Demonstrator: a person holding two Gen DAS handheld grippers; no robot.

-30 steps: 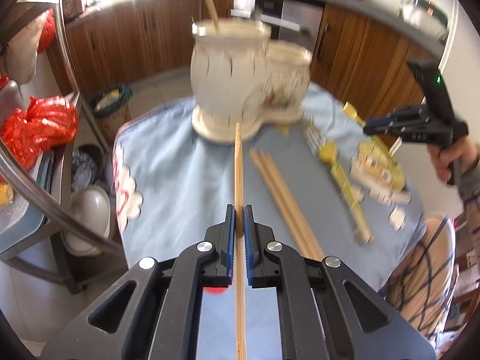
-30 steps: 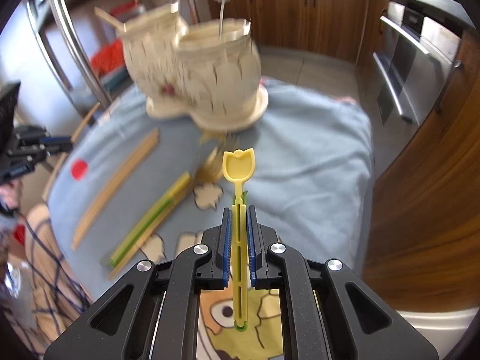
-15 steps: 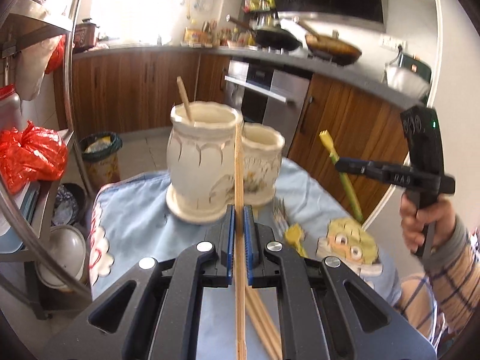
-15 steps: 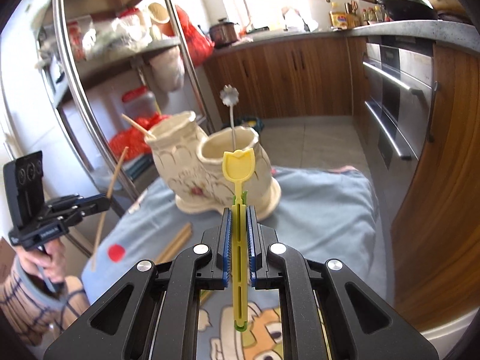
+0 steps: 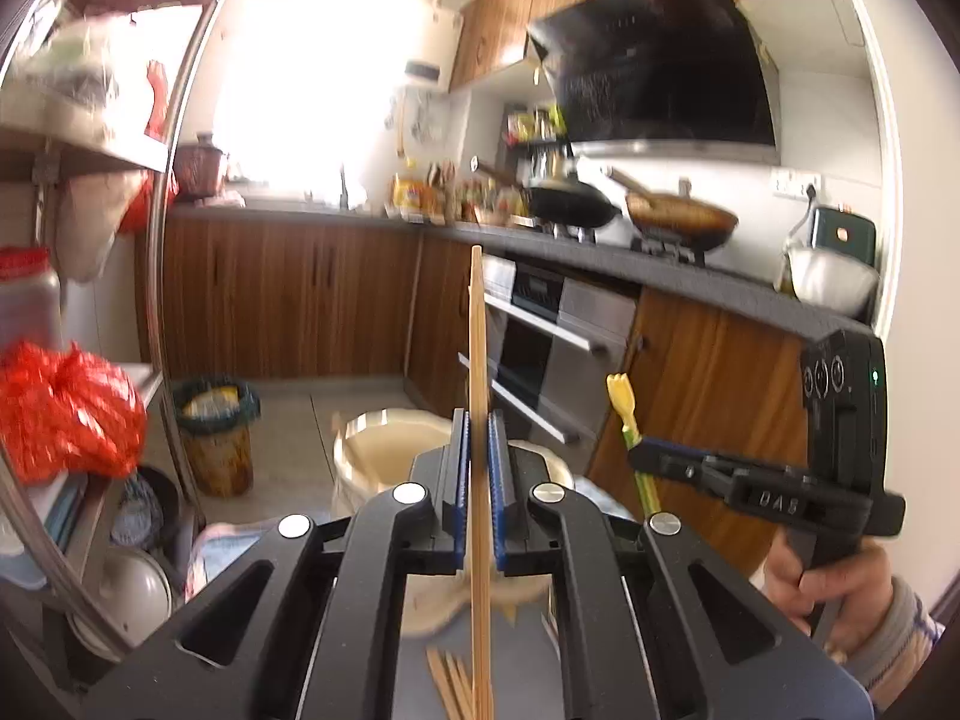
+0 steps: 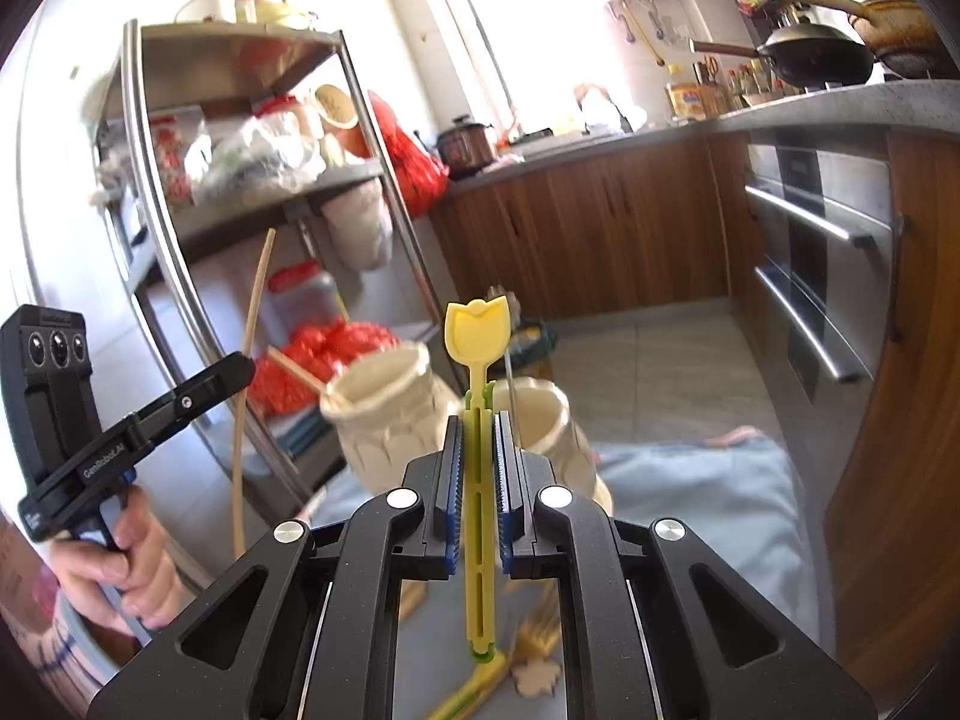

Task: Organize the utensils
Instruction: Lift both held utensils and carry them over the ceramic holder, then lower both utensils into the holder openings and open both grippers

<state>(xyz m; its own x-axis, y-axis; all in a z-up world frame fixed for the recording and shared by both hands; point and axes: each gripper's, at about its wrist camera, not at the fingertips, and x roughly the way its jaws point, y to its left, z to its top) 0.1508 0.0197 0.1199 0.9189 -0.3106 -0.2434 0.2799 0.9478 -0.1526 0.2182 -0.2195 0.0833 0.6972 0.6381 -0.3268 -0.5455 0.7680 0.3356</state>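
My left gripper is shut on a wooden chopstick, held upright high above the table; it also shows in the right wrist view. My right gripper is shut on a yellow tulip-topped utensil, also raised; it shows in the left wrist view. Two cream ceramic holders stand below on the blue cloth. The left holder has a chopstick in it, the right one a thin metal utensil. More chopsticks lie on the table.
A metal shelf rack with bags and jars stands to the left of the table. Wooden cabinets and an oven run along the right. A yellow-green utensil and a fork lie on the cloth near me.
Both grippers have risen and tilted up with their utensils still held. The holders have dropped low in both views and the kitchen wall now fills the frames.
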